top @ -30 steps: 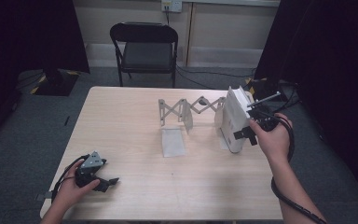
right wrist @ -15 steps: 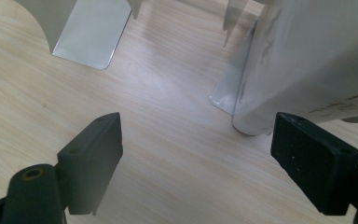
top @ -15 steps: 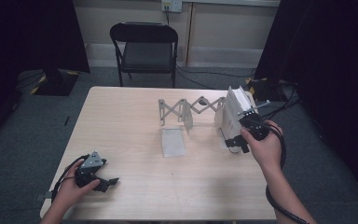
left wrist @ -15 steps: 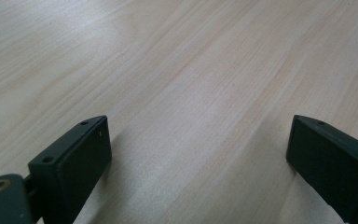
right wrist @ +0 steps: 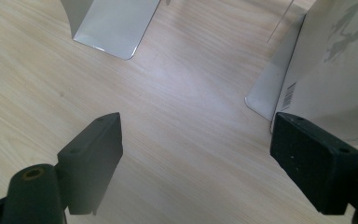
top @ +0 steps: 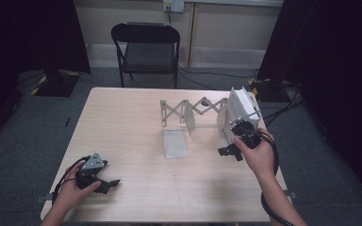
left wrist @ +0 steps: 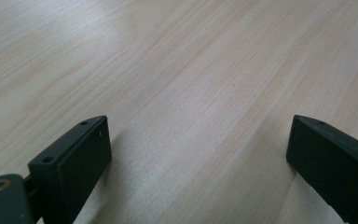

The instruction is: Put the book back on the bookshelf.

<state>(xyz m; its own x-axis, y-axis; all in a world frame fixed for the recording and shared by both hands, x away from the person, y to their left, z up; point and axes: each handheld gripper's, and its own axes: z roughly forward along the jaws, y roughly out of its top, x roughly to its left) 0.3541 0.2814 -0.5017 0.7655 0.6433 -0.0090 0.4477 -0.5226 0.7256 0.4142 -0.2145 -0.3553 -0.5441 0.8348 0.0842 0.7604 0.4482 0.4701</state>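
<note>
On the right side of the wooden table (top: pixel 132 122), the right gripper (top: pixel 229 151) hangs low just in front of a white book (top: pixel 238 110), which stands upright at the right end of an accordion-style metal book rack (top: pixel 188 110). Its jaws are spread wide with nothing between them. In the right gripper view the book (right wrist: pixel 335 70), with a barcode and grey figures printed on its cover, rises just beyond the right-hand jaw, close to it; I cannot tell whether the two touch. A grey metal base plate (right wrist: pixel 268 100) pokes out from under the book on the tabletop. Farther left lies a second flat metal plate (right wrist: pixel 114 25); in the high view the same plate (top: pixel 175 142) rests on the table in front of the middle of the rack.

At the near left corner of the table, the left gripper (top: pixel 107 184) lies low over the wood in the person's left hand (top: pixel 73 188), well apart from the rack. Its jaws are also spread, over bare tabletop (left wrist: pixel 191 84).

Beyond the far edge of the table stands a black folding chair (top: pixel 146 47).
</note>
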